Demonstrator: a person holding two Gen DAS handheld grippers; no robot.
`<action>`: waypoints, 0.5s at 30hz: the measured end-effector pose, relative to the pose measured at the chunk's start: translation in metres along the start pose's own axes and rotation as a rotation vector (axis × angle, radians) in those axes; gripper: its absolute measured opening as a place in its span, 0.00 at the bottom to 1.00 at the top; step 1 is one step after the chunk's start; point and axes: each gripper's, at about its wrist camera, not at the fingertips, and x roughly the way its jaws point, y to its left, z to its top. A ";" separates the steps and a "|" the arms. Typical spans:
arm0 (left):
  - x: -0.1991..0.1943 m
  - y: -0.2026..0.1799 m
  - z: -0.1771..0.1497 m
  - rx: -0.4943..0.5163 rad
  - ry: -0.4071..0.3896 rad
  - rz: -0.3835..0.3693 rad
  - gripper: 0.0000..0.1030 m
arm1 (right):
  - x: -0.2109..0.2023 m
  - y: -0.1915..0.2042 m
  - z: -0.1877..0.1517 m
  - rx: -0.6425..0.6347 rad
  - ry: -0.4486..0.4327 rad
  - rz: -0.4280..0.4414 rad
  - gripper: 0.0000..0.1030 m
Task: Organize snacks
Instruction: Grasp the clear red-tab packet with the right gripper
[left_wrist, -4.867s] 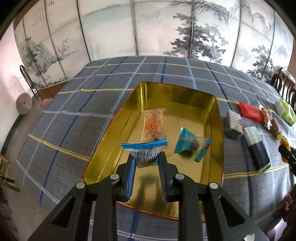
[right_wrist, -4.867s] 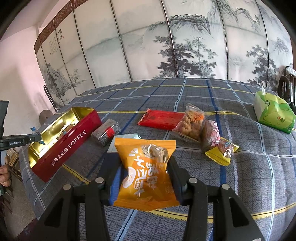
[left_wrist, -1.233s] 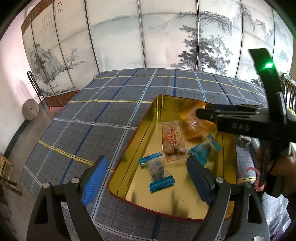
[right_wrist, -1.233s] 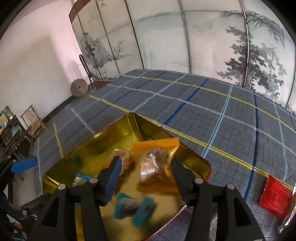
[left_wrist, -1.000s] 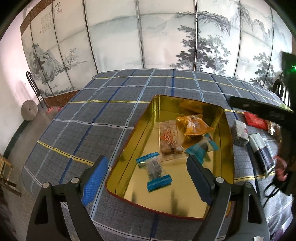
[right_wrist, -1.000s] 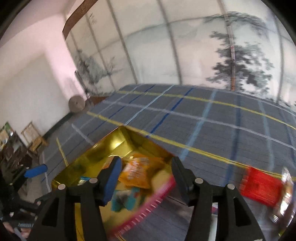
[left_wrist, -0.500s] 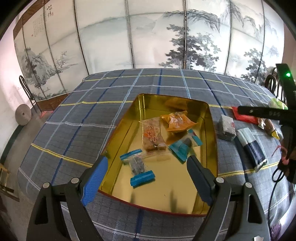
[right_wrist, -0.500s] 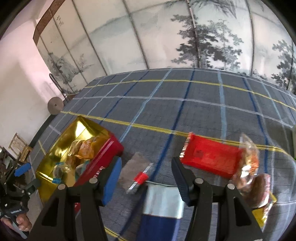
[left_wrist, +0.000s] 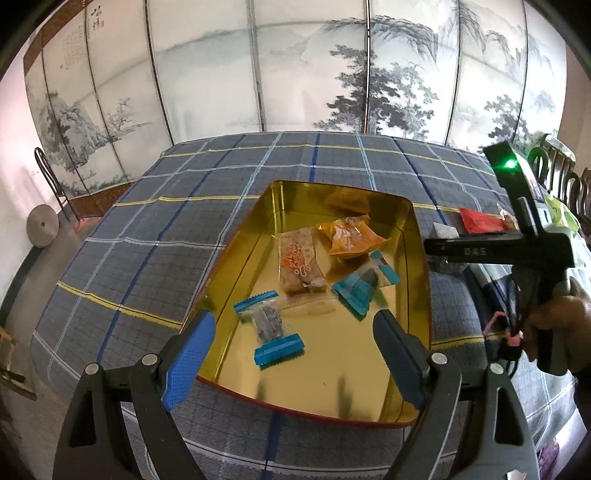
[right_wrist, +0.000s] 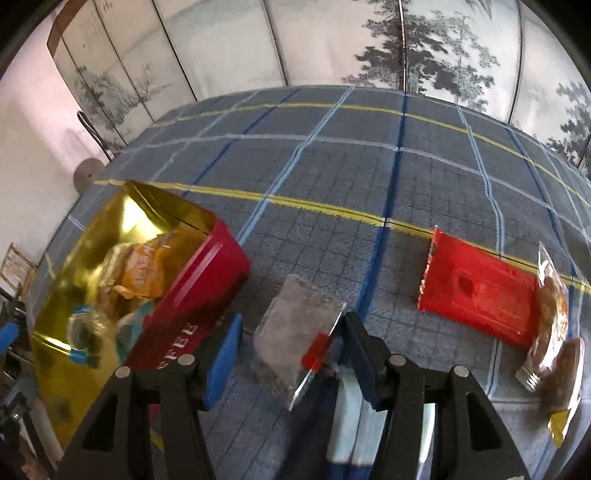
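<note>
A red tin with a gold inside (left_wrist: 419, 266) holds several snacks: an orange packet (left_wrist: 351, 238), a tan biscuit packet (left_wrist: 299, 264), a teal packet (left_wrist: 364, 284) and a clear packet with blue ends (left_wrist: 271, 325). My left gripper (left_wrist: 293, 354) is open and empty above the tin's near edge. My right gripper (right_wrist: 291, 347) is open, with its fingers on either side of a clear grey packet with a red tab (right_wrist: 295, 336) lying on the cloth beside the tin (right_wrist: 199, 273). The right gripper's body also shows in the left wrist view (left_wrist: 495, 251).
A flat red packet (right_wrist: 480, 288) and clear bags of brown snacks (right_wrist: 554, 317) lie right of the grey packet on the plaid tablecloth (right_wrist: 332, 177). A blue and white packet (right_wrist: 347, 424) lies under my right gripper. Painted folding screens (left_wrist: 295, 74) stand behind the table.
My right gripper let the orange packet go into the tin, swung right and came down around the grey packet. My left gripper stayed open above the tin.
</note>
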 end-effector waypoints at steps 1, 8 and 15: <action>-0.001 -0.001 -0.001 0.004 0.001 0.001 0.82 | 0.000 0.001 0.000 -0.011 -0.007 -0.009 0.56; -0.009 -0.008 0.000 0.031 -0.006 0.000 0.82 | -0.020 0.007 -0.005 -0.095 -0.062 -0.031 0.35; -0.026 -0.034 0.007 0.087 -0.012 -0.094 0.82 | -0.110 -0.067 -0.066 0.010 -0.187 -0.100 0.35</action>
